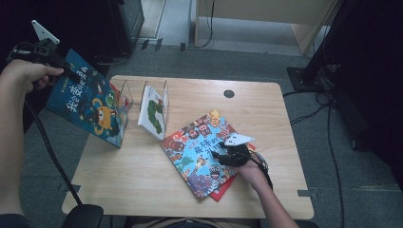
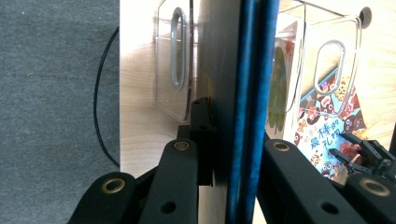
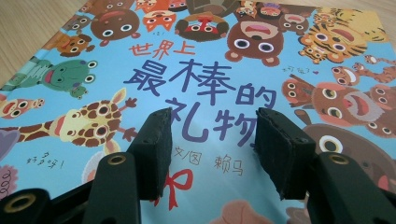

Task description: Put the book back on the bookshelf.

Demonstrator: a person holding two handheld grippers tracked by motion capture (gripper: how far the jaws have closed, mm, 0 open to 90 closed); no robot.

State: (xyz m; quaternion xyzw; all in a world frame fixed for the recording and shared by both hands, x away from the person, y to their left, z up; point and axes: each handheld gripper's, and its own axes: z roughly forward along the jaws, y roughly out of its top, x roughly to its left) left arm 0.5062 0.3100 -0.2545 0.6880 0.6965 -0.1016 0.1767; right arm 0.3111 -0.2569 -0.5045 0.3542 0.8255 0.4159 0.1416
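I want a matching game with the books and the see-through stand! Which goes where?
Things:
1. dark blue book
2. white book
3. animal book
4. red book

Places:
A. lying flat on the table, right gripper over it
B. standing in the clear rack
C. held up by the left gripper
D. peeking out from under another book

Pairs: 1-C, 2-B, 3-A, 4-D

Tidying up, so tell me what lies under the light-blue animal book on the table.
A red book lies under the light-blue animal book; just its corner and right edge peek out. Its cover is hidden, so any title cannot be seen. Both rest on the table.
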